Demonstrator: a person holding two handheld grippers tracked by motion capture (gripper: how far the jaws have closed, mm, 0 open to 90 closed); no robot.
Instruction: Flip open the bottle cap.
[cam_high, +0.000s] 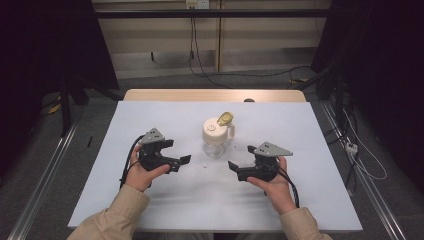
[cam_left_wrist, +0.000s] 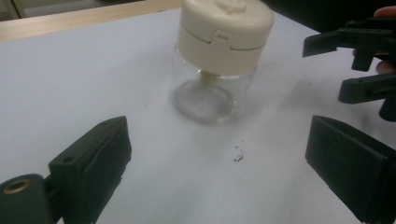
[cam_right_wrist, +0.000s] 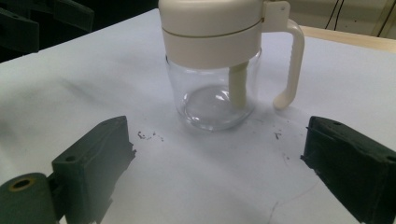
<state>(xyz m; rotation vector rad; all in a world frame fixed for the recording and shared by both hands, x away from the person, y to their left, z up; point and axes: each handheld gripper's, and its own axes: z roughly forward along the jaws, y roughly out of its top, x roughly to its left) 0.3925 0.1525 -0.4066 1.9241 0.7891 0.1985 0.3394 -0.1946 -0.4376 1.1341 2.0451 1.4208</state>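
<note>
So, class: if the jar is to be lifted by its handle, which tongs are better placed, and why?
Right tongs, probably: the jar has its handle on their side, unobstructed in the right gripper view. From the left tongs the jar's body faces them. Both are open.

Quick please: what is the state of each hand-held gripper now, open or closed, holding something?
Left hand-held gripper: open, holding nothing.
Right hand-held gripper: open, holding nothing; the jar stands untouched between them.

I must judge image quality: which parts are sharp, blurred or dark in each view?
High view: table evenly lit, surroundings dark, jar small but clear. Left gripper view: jar slightly soft, jaws blurred. Right gripper view: jar fairly sharp, near jaws soft, faint shadow beside it.
</note>
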